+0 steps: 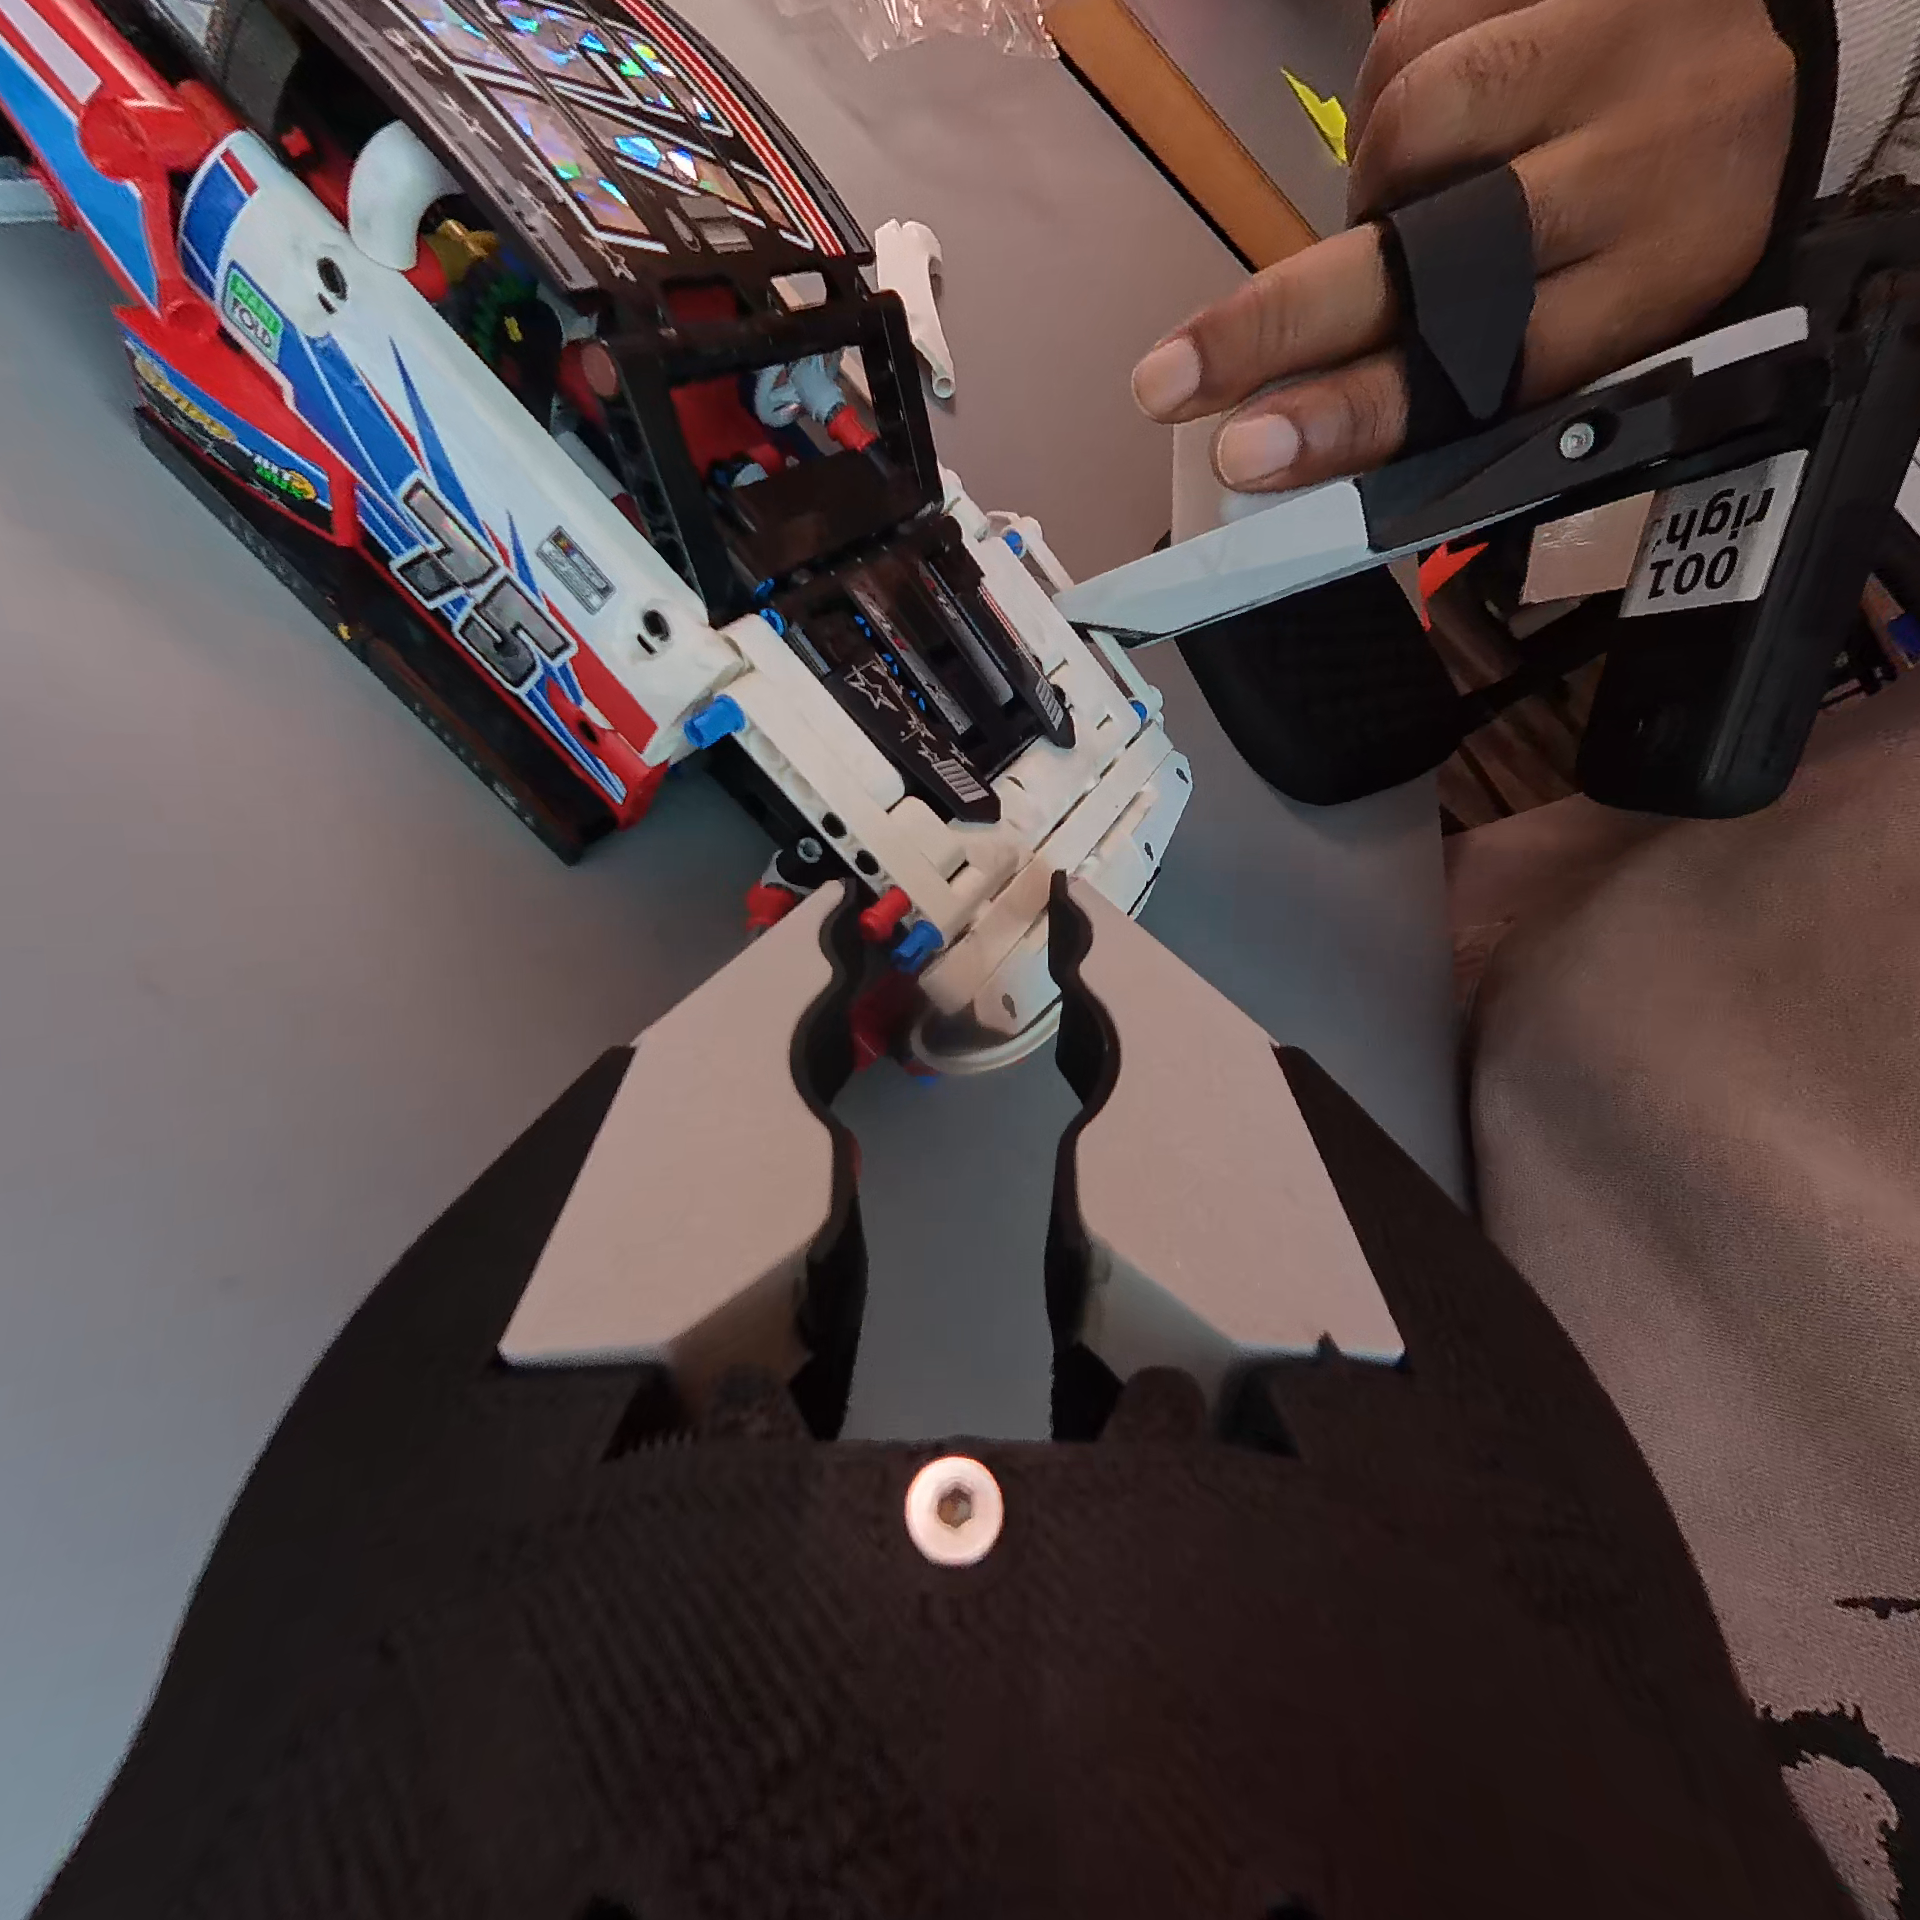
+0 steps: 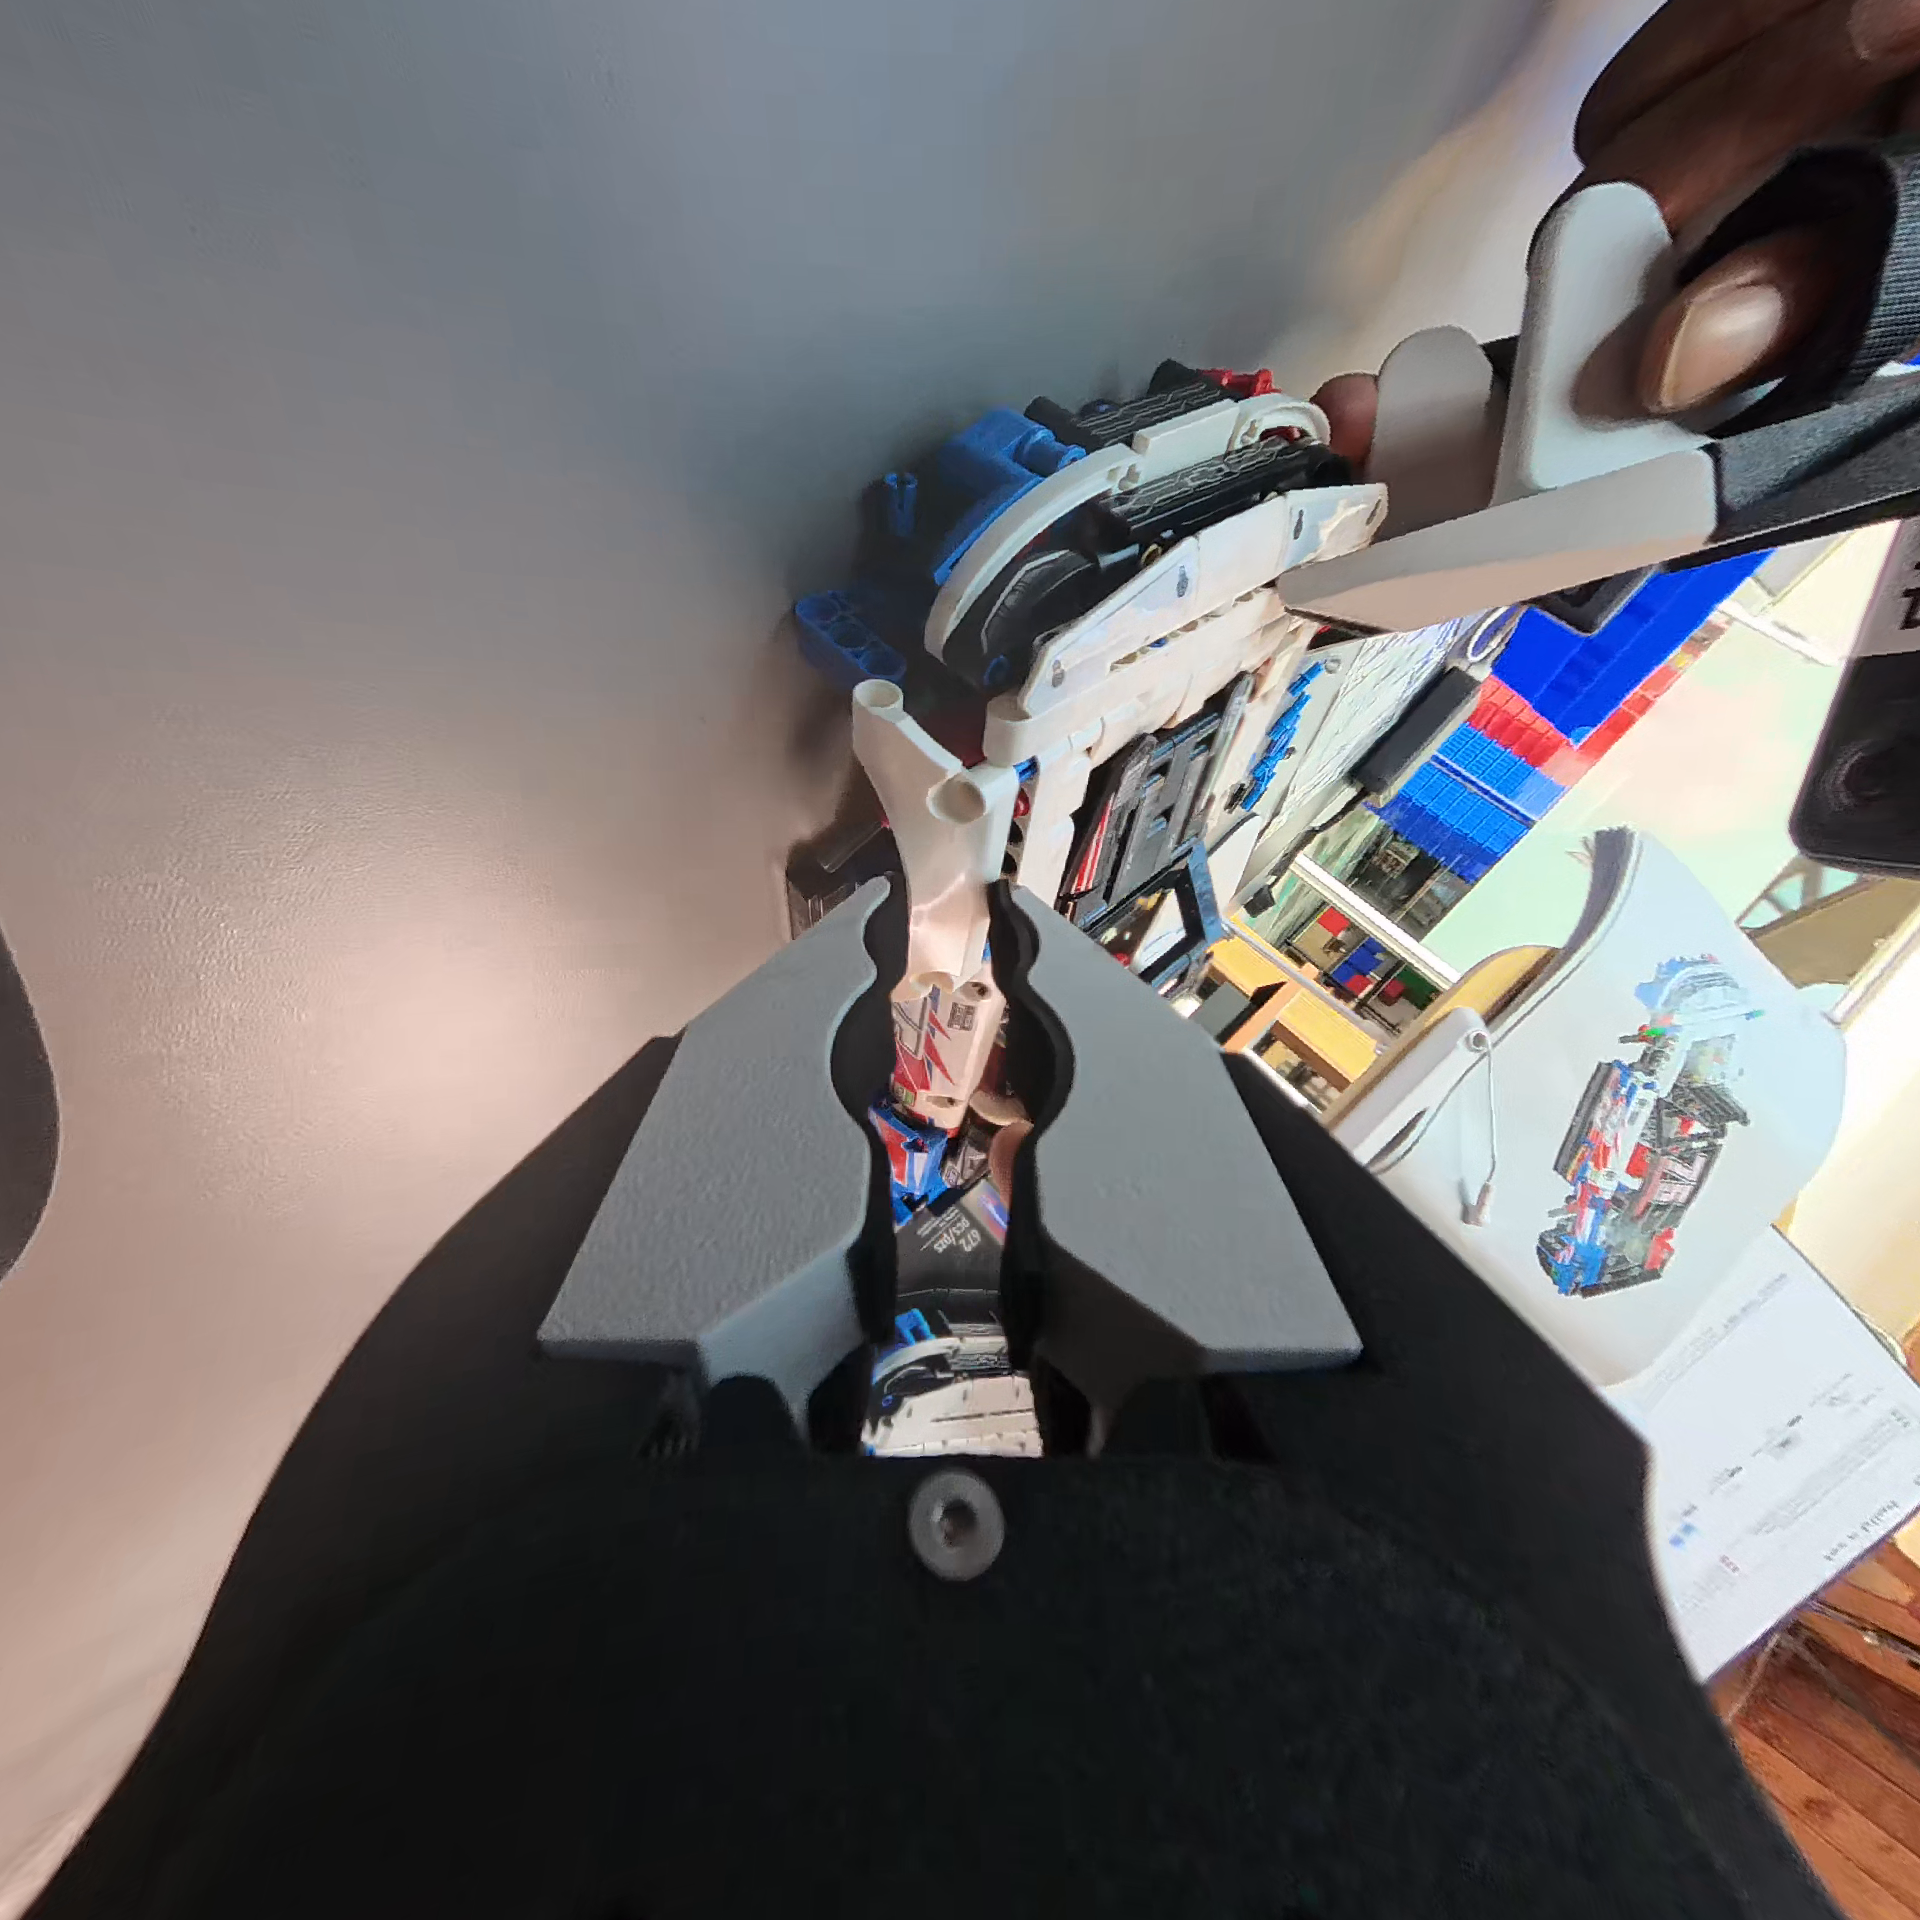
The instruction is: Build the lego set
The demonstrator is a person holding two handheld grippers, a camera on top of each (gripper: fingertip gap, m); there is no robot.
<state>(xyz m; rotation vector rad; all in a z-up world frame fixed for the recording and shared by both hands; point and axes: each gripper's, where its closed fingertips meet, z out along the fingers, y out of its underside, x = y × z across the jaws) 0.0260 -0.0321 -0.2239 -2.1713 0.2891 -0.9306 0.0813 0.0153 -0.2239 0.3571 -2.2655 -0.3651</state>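
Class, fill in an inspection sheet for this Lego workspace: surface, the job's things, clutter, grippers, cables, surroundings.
Surface: grey table, mostly bare.
Job's things: part-built Lego car; loose white piece beside it; instruction booklet.
Clutter: clear plastic bag at the far edge.
Grippers: left gripper straddles the car's end; right gripper nearly closed against the car's side; grip uncertain for both.
Cables: thin white cord by the booklet.
Surroundings: blue and red bins; wooden floor.

Printed stickers (image 1: pixel 488 597) lay on the car (image 1: pixel 312 312) at ten o'clock; a white label (image 1: pixel 1704 545) at two o'clock.
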